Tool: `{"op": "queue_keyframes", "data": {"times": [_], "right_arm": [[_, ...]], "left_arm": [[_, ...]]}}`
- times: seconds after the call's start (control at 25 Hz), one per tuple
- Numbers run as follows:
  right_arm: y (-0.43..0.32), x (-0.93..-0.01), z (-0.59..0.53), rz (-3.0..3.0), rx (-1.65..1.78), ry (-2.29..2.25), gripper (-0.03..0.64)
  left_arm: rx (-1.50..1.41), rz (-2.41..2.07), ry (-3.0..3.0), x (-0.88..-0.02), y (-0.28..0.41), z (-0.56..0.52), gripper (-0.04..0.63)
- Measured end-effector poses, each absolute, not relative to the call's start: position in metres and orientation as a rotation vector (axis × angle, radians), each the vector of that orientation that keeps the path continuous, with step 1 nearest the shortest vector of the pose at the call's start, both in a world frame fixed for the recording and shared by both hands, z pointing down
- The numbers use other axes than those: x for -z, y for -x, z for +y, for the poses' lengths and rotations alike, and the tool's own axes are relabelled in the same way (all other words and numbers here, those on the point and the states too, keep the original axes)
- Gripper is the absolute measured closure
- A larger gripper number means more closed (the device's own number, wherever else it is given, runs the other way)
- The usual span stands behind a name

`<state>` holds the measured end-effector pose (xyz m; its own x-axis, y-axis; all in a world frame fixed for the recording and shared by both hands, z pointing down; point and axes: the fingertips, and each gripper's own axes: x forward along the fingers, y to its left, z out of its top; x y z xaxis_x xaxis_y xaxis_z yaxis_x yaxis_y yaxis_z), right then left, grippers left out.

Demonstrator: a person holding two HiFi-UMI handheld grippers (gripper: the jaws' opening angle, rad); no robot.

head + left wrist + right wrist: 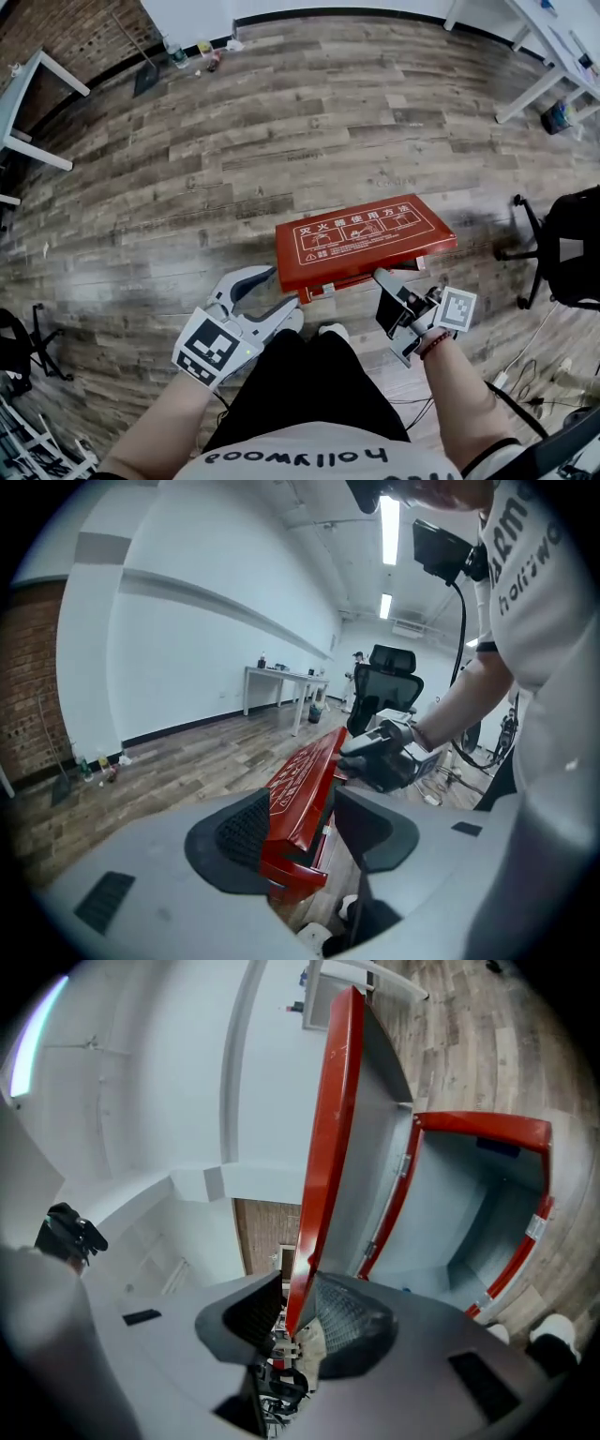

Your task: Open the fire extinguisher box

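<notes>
The box (478,1204) sits on the floor (281,141) at the person's feet, its lid (361,239) partly raised. The right gripper (386,281) pinches the lid's front edge; it should swing the lid up about the rear hinge with a firm grip. The left gripper (281,292) stands wide, the lid's corner between its jaws, seemingly untouched. Only the right gripper view shows the grey inside.

Floor (281,122) is grey-brown wood-look plank, running up to a white wall with black skirting. The red fire extinguisher box (361,242) sits on it in the middle with its lid swung up, and a black office chair (562,248) stands off to the right. A few bottles (192,52) are parked along the far wall, and white table legs (534,92) stand near the edges.
</notes>
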<state>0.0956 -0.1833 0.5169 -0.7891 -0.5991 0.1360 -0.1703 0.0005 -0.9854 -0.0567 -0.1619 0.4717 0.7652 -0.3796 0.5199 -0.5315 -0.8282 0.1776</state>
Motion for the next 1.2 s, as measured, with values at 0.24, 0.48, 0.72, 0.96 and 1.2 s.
{"op": "queue_keyframes", "data": {"times": [0.24, 0.48, 0.72, 0.96, 1.2], "right_arm": [[-0.089, -0.49, -0.225, 2.015, 1.747, 0.769, 0.52], [-0.076, -0.468, -0.254, 2.026, 1.675, 0.691, 0.52], [-0.069, -0.46, -0.261, 2.047, 1.625, 0.679, 0.522], [-0.086, -0.456, -0.241, 2.043, 1.62, 0.697, 0.521], [-0.116, -0.474, -0.214, 1.967, 1.651, 0.798, 0.522]], "left_arm": [[-0.825, -0.69, -2.724, -0.479, 0.055, -0.195, 0.402], [-0.946, -0.615, -2.717, -0.501, 0.055, -0.227, 0.402], [-1.027, -0.546, -2.706, -0.522, 0.055, -0.246, 0.405], [-0.938, -0.595, -2.676, -0.52, 0.061, -0.272, 0.408], [-0.942, -0.566, -2.662, -0.527, 0.066, -0.302, 0.408]]}}
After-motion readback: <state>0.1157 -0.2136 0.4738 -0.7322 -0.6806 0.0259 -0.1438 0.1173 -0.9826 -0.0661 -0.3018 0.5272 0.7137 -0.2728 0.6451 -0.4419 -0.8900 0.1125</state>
